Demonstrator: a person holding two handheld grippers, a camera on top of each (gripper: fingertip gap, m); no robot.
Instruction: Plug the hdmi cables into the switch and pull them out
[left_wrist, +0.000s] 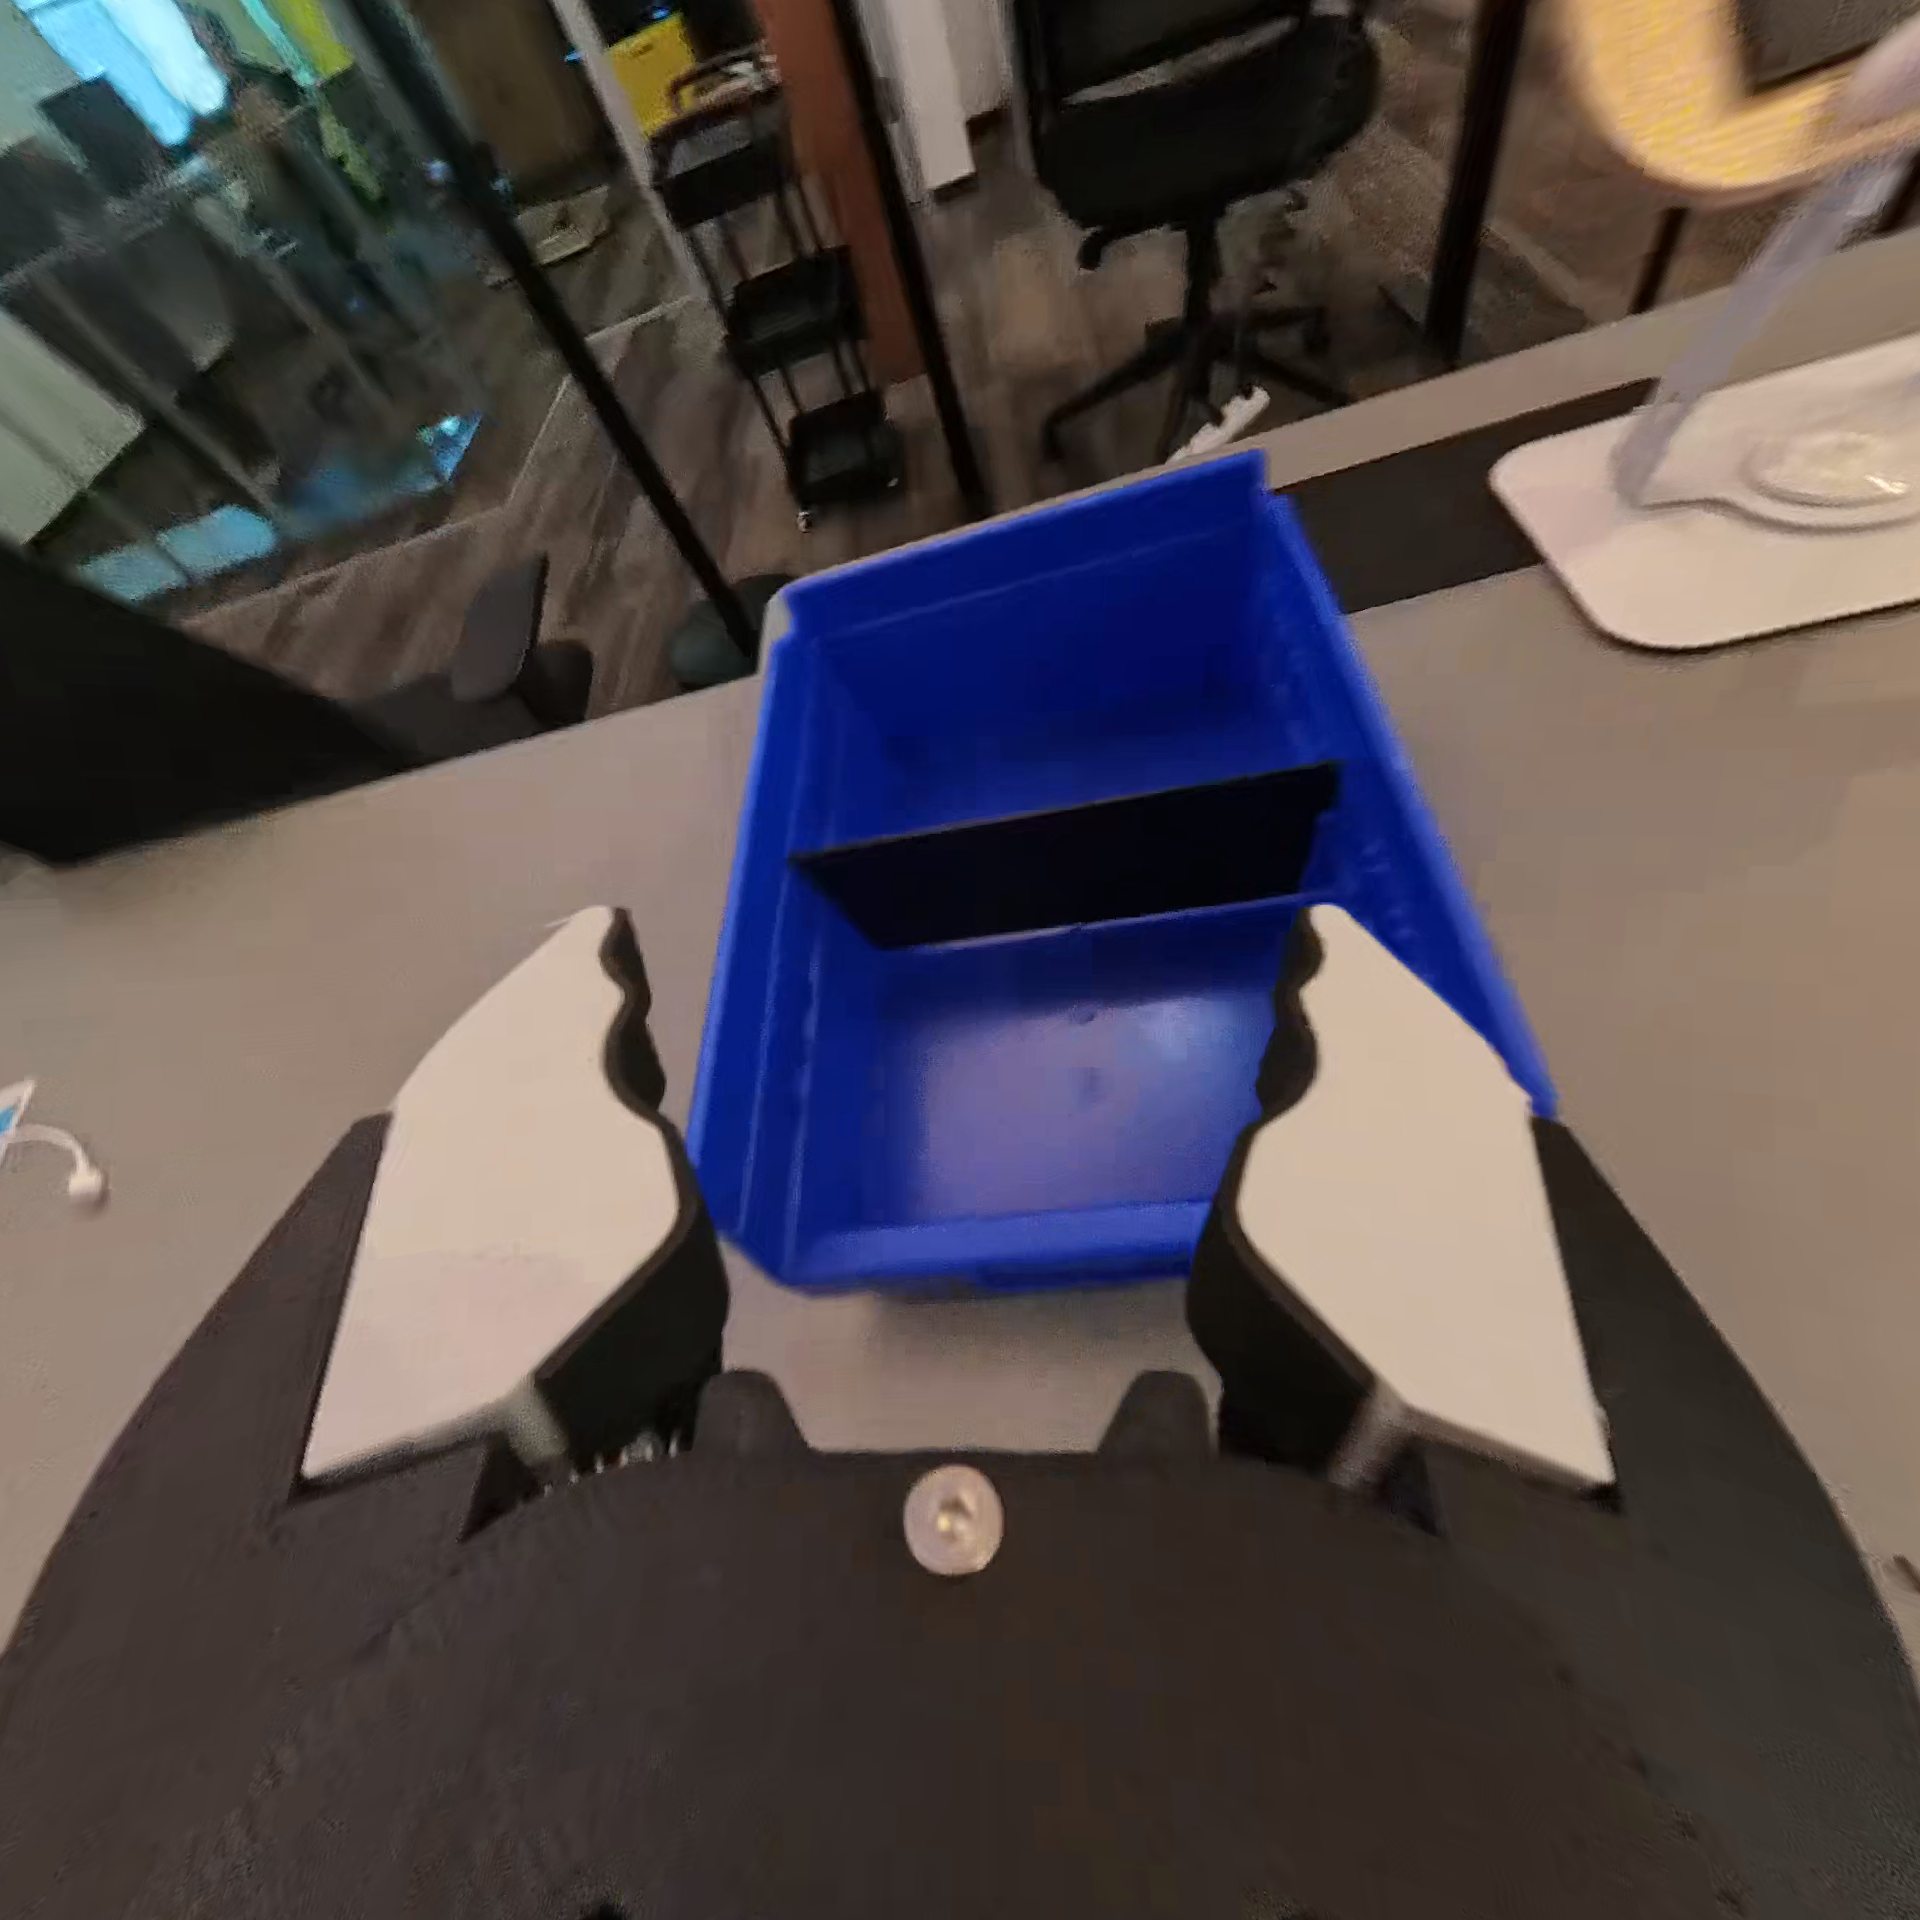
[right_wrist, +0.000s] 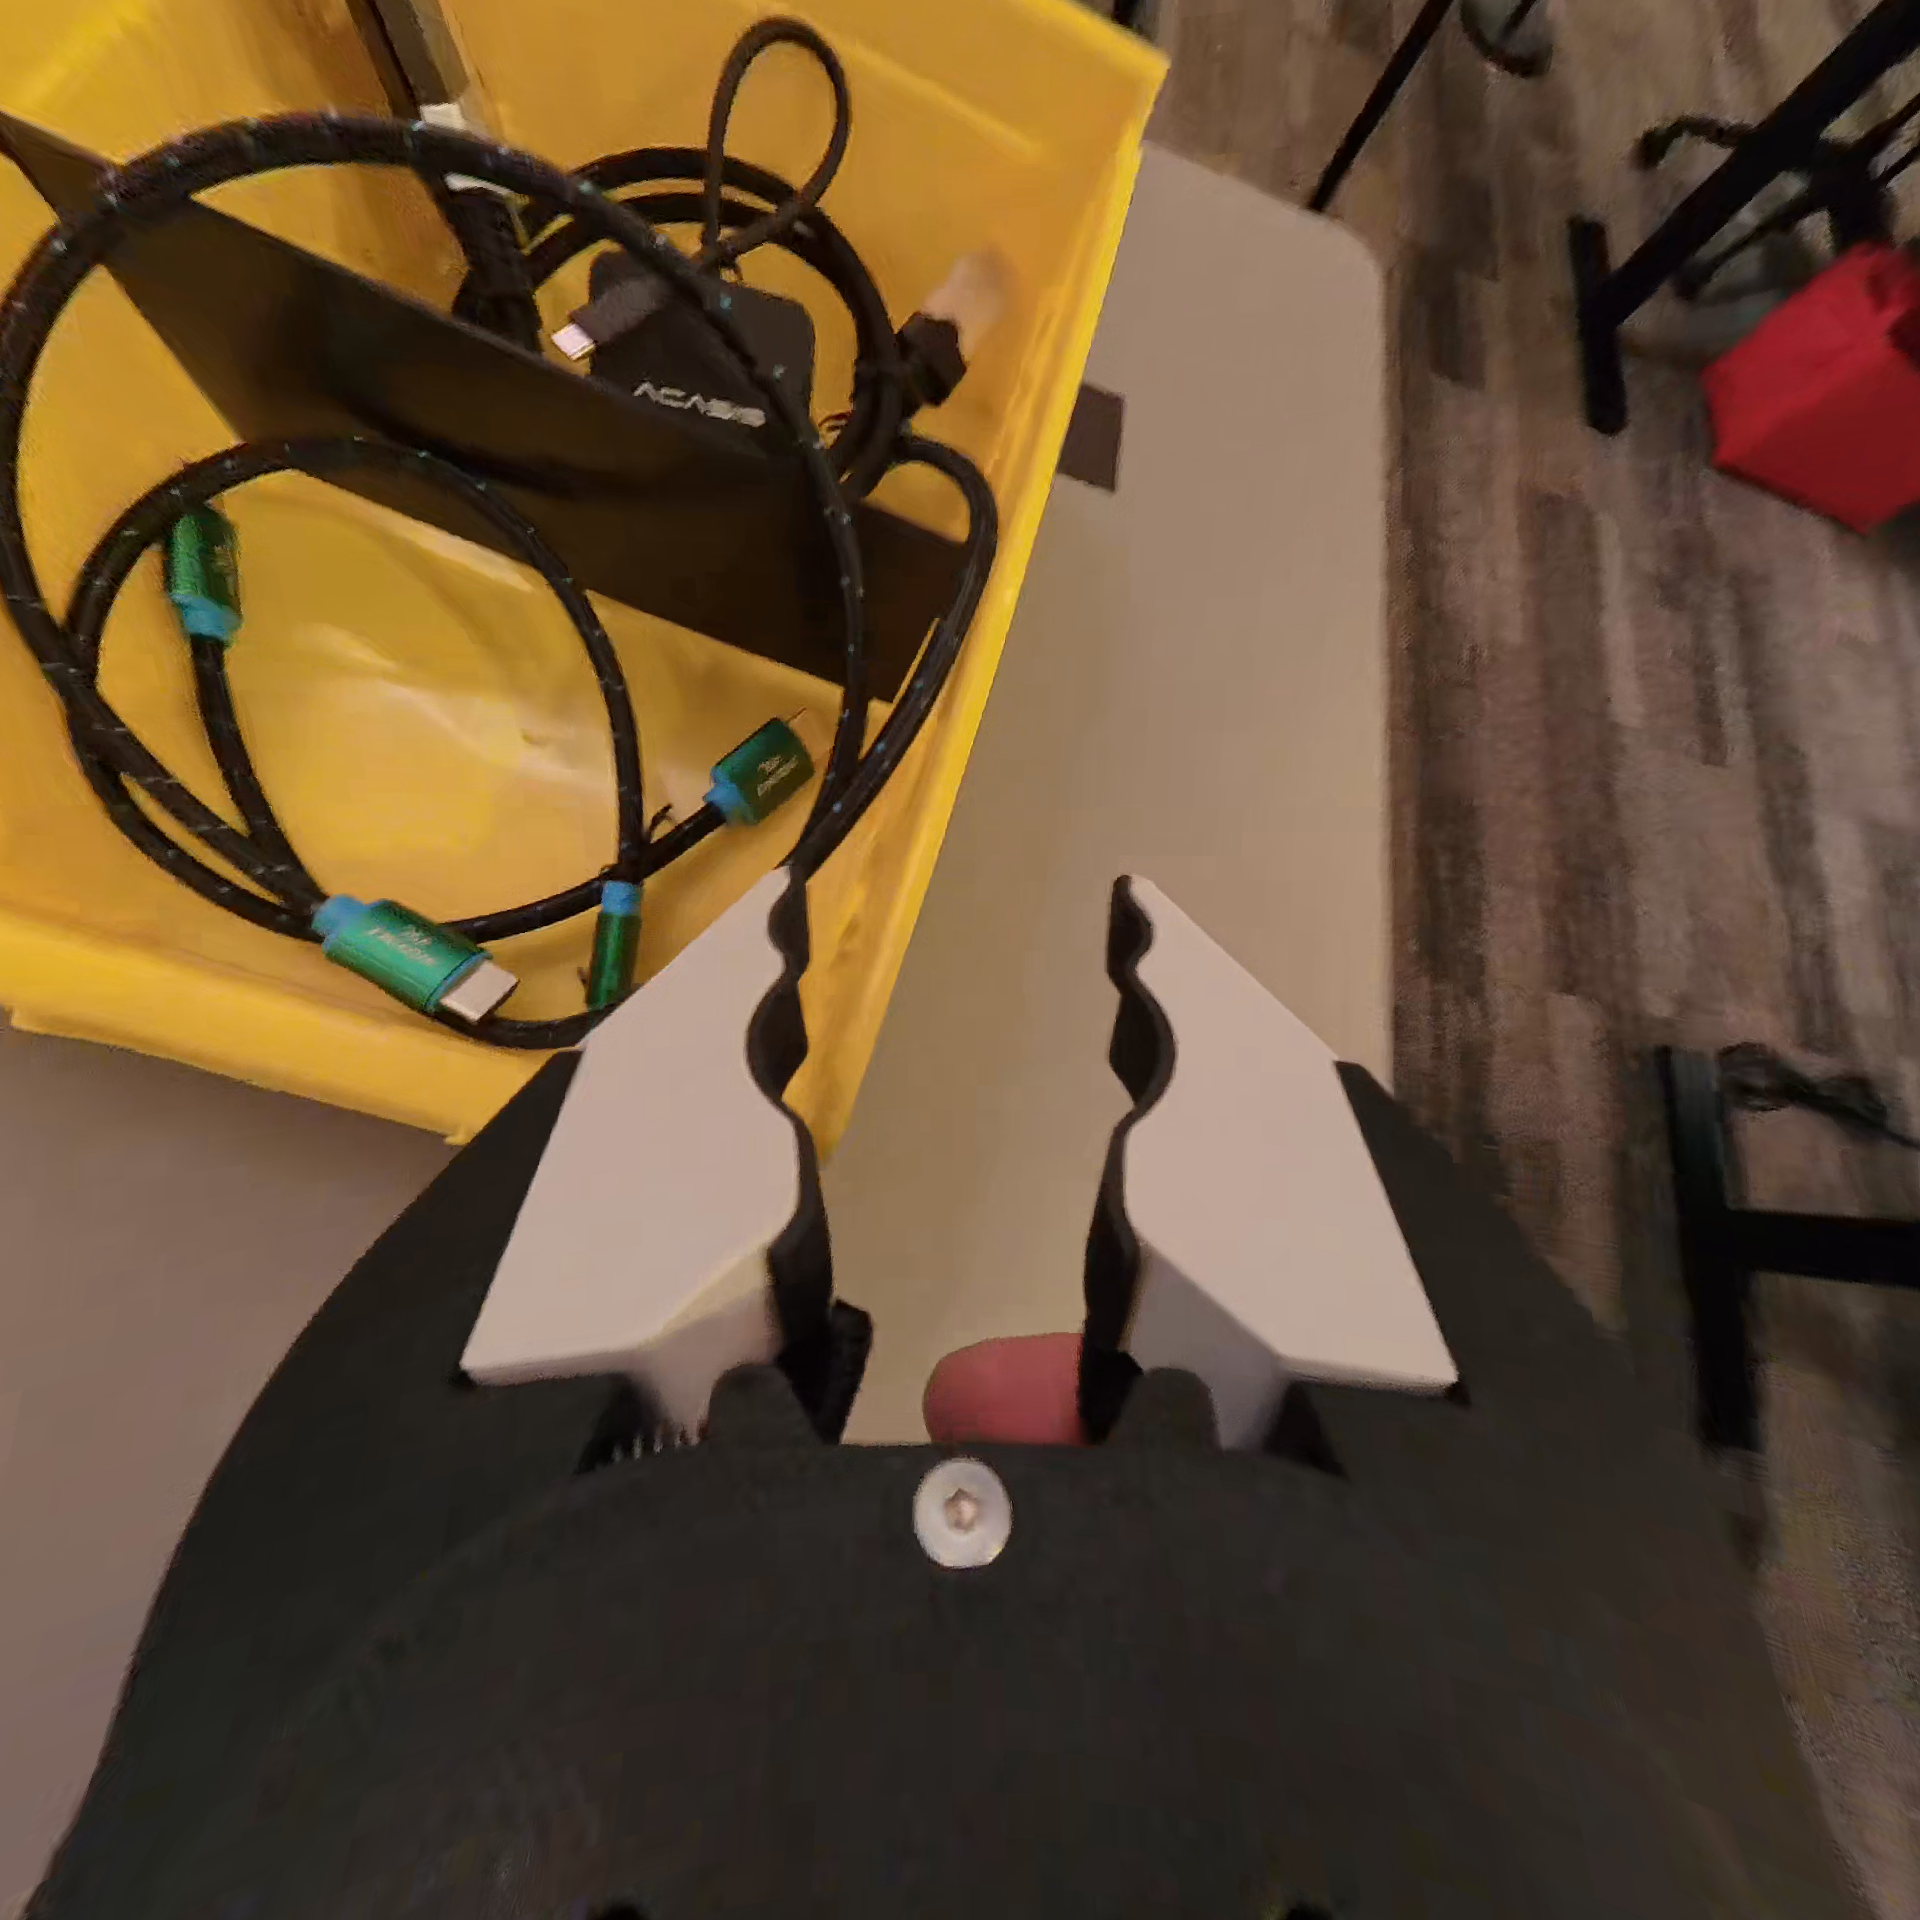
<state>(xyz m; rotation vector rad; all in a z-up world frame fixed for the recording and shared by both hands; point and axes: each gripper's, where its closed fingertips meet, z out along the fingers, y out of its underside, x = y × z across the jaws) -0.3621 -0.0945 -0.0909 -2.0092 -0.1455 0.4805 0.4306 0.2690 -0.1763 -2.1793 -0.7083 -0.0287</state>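
Both of my grippers hang empty with jaws spread: my left gripper (left_wrist: 961, 930) over the blue bin (left_wrist: 1382, 831), bare but for a black divider (left_wrist: 1070, 857), my right gripper (right_wrist: 951, 894) low in frame beside the yellow bin (right_wrist: 997, 208). Nothing is plugged yet, I judge. Next I'd reach up-left for a green HDMI plug (right_wrist: 416, 951) among the braided cables (right_wrist: 582, 665); the black switch (right_wrist: 707, 353) sits behind that bin's divider.

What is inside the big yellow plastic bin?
The yellow plastic bin holds coiled black braided cables with green metal plugs, a black upright divider panel, and behind it a small black switch box. The divider and cables hide the bin's far floor.
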